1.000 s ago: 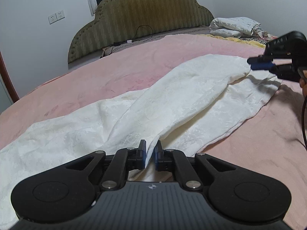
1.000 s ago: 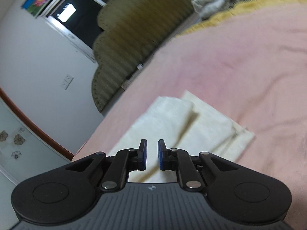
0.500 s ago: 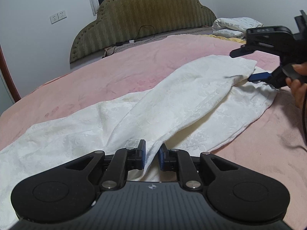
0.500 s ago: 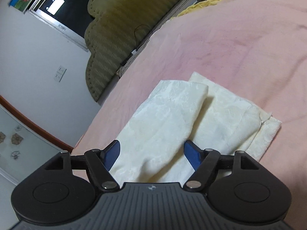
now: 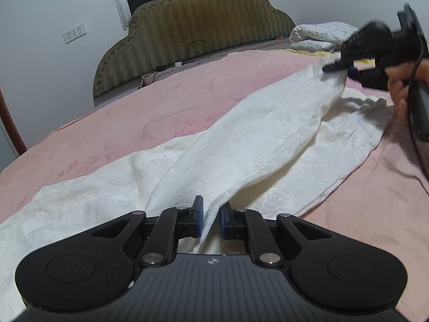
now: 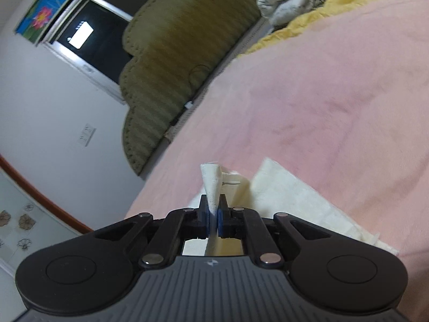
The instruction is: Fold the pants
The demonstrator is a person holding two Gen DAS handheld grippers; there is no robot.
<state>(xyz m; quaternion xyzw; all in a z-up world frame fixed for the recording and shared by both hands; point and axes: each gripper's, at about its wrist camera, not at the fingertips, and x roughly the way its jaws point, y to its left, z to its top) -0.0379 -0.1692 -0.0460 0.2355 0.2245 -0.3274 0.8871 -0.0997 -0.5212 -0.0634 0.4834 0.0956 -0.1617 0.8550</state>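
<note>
The white pants (image 5: 241, 145) lie stretched across the pink bed (image 5: 161, 107), one leg over the other. The left tool (image 5: 210, 216) has its blue pads narrowly apart around a fold of cloth at the near end. The right tool (image 6: 213, 216) is clamped on a leg's hem. Printing on the far pillow (image 5: 321, 33) is too small to read

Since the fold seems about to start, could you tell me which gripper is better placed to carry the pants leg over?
Right, probably. The right gripper is shut on the hem of the white pants, lifting it. The left gripper has cloth between looser jaws, low on the pink blanket.
</note>
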